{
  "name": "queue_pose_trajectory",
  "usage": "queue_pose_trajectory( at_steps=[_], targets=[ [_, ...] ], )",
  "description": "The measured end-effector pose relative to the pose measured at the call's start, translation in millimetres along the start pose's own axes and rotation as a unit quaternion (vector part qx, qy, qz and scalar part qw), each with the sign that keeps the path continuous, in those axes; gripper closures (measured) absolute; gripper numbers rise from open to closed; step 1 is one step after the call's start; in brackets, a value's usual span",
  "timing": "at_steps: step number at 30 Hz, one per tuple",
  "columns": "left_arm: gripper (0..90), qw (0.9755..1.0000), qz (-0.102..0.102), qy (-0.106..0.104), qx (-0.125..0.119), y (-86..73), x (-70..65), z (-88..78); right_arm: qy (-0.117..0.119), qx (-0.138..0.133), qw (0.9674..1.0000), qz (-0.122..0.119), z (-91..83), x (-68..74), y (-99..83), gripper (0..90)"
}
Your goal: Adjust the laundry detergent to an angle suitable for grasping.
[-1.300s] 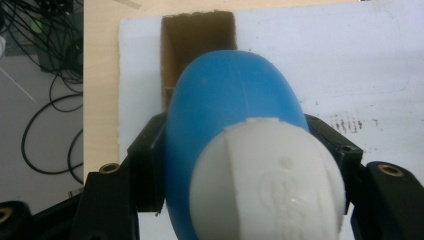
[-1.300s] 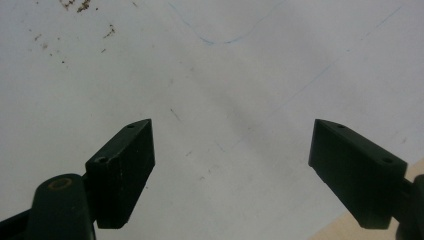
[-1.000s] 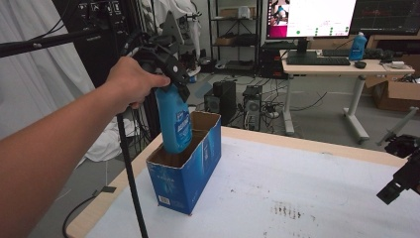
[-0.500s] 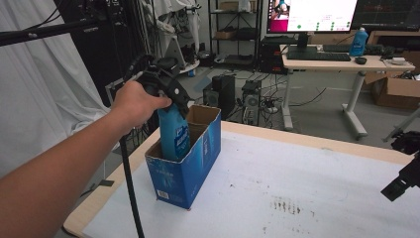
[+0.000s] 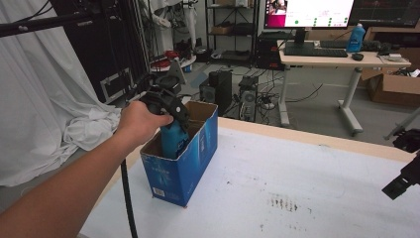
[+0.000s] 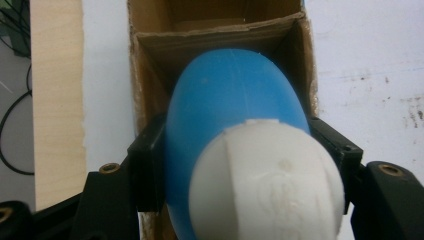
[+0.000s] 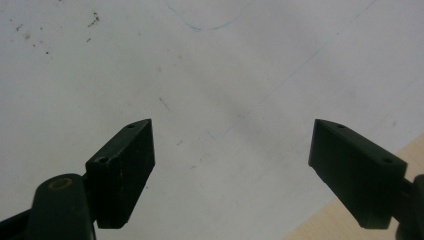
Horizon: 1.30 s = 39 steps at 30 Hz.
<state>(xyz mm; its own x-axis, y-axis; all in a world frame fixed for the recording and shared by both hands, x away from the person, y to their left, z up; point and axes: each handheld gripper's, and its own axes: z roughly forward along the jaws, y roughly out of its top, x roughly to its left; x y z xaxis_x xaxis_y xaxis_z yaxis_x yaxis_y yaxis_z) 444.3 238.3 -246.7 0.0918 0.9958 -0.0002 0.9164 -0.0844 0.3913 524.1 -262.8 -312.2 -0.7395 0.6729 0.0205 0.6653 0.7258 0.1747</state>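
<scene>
A blue bottle (image 5: pixel 174 141) with a white cap (image 6: pixel 267 185) stands upright, its lower part down inside an open-topped blue cardboard box (image 5: pixel 190 161). My left gripper (image 5: pixel 173 130) is shut on the bottle's upper part, and a hand holds it from above the box. In the left gripper view the bottle (image 6: pixel 230 100) sits between both black jaws over the near compartment of the box (image 6: pixel 215 37); a cardboard divider crosses behind it. My right gripper (image 5: pixel 399 185) hangs at the table's right edge. Its jaws (image 7: pixel 232 165) stand wide open over bare white tabletop.
The box stands near the left edge of the white table (image 5: pixel 297 178), which has a pale wooden border (image 5: pixel 317 138). A black cable (image 5: pixel 128 198) trails down from the left gripper. White cloth (image 5: pixel 44 114) hangs at left; a desk (image 5: pixel 341 57) stands behind.
The left gripper has come down with the bottle, which now sits deeper inside the box. The right gripper has stayed where it was.
</scene>
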Motion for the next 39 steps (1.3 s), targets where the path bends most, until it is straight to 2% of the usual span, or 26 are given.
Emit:
queue_pose_trajectory(
  at_steps=[18,32,39],
  targets=[
    [37.9,0.9996,0.011,0.002,0.027,-11.3,1.4,34.9,0.000,0.010,1.0000,-0.001,3.9,-0.5,1.7,18.5],
    [37.5,0.9996,-0.011,-0.010,0.024,-11.2,9.6,36.1,-0.001,0.011,0.9999,-0.004,4.5,0.8,2.4,18.6],
    [36.8,0.9994,-0.015,-0.021,0.022,-11.0,13.3,35.3,0.000,0.009,0.9999,-0.004,3.4,1.3,1.6,18.6]
  ],
)
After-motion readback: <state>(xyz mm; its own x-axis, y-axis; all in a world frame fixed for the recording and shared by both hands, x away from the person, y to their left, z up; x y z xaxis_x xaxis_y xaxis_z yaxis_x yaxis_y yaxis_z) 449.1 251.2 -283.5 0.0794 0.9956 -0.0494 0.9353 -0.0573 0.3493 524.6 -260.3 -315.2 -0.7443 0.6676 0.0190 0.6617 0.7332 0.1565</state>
